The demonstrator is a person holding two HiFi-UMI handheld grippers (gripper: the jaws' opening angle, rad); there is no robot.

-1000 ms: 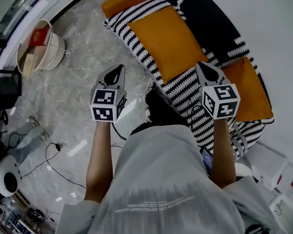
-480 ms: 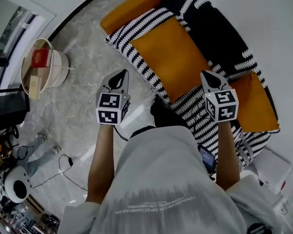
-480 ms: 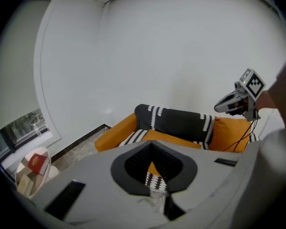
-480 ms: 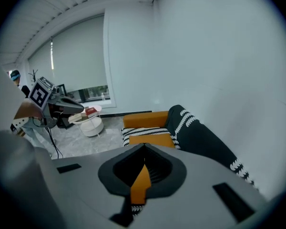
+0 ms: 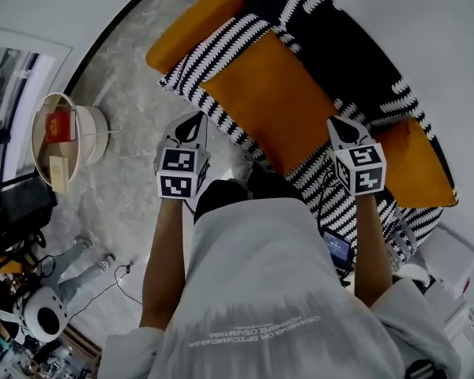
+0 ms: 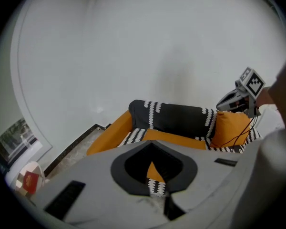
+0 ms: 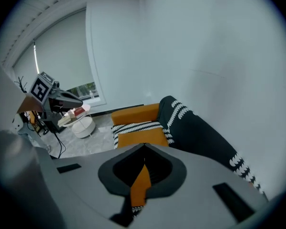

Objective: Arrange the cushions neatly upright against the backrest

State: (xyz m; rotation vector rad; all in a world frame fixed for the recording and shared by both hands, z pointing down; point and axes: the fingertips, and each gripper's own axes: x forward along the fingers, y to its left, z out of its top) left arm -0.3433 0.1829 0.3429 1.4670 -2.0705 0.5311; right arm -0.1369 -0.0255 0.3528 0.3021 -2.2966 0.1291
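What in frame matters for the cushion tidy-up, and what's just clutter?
For the job:
- flat orange cushion on the seat
- second orange cushion at the sofa's right end
- black backrest
- left gripper and right gripper, both shut and empty

Lying about:
- round side table with a red box on it
- white round device on the floor

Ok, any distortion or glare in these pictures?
Head view: fisheye bending, pale sheen on the grey marble floor. Left gripper view: black rounded corners, curved wall edge. Right gripper view: same dark corners; the black fabric sofa backrest bows.
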